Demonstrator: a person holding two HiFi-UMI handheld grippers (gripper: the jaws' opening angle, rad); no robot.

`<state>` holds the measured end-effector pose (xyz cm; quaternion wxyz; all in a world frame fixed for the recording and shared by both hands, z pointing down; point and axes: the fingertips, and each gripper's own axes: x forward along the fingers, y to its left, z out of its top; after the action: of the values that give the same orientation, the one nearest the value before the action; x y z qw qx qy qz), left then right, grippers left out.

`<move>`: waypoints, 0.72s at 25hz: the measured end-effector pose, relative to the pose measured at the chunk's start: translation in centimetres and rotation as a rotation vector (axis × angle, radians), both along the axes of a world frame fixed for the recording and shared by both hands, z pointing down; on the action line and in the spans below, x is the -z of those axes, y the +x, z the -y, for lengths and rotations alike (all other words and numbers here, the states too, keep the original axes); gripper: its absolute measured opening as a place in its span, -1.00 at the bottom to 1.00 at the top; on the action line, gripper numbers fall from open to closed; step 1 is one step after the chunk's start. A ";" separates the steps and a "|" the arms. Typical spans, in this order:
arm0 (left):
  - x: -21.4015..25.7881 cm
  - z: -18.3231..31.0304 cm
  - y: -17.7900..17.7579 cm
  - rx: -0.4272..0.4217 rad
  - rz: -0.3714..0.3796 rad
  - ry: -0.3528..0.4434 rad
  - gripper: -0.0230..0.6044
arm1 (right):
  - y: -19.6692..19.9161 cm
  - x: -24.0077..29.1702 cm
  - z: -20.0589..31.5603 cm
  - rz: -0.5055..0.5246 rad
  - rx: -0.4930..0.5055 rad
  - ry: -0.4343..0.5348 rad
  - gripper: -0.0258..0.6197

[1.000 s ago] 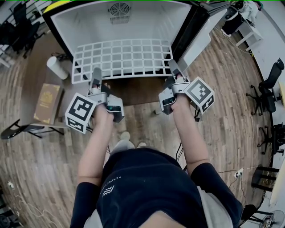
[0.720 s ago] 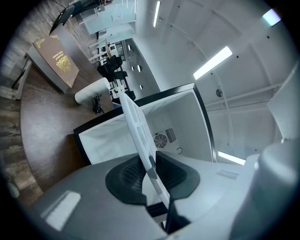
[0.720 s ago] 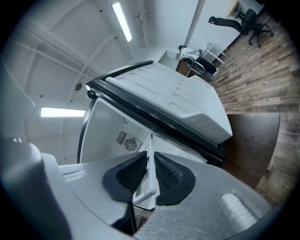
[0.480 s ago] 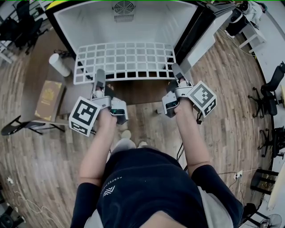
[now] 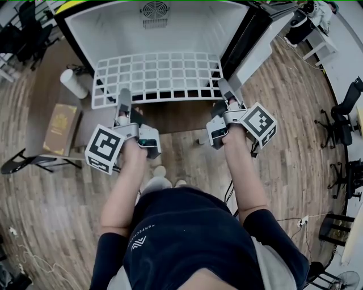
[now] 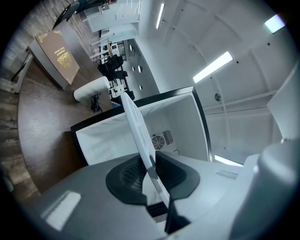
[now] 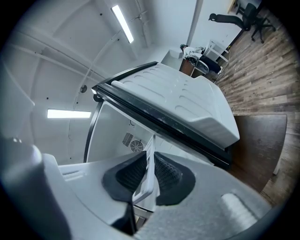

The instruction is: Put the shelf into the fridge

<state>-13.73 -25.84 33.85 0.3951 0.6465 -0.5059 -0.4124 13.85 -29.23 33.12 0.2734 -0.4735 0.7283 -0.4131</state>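
Note:
A white wire-grid shelf (image 5: 156, 76) lies level at the mouth of the open fridge (image 5: 113, 34), its far part inside the white cabinet. My left gripper (image 5: 123, 97) is shut on the shelf's near-left edge. Its jaws have just closed a little tighter on that edge. In the left gripper view the shelf (image 6: 136, 126) runs edge-on between the dark pads (image 6: 129, 176). My right gripper (image 5: 223, 86) is shut on the near-right edge. The right gripper view shows the shelf (image 7: 150, 157) pinched between its pads (image 7: 168, 176).
The fridge door (image 5: 258, 48) stands open at the right. A dark table (image 5: 45, 85) left of the fridge carries a white cylinder (image 5: 74, 84) and a brown book (image 5: 59, 130). A round fan vent (image 5: 154, 11) sits on the fridge's back wall. Office chairs (image 5: 343, 107) stand far right.
The shelf and both grippers stay at the fridge mouth with almost no shift. Only the head view has moved slightly.

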 end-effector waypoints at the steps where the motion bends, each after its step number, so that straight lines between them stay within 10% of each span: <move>1: -0.3 -0.1 -0.2 0.010 0.008 -0.018 -0.72 | 0.0 0.0 0.1 0.000 -0.002 0.001 -0.76; 18: -0.4 0.2 0.1 0.001 0.092 -0.022 -0.69 | 0.3 0.1 1.1 0.004 -0.038 0.000 -0.77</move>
<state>-13.59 -26.07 34.22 0.3784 0.6601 -0.5281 -0.3770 14.14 -30.37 33.02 0.2828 -0.4864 0.7186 -0.4087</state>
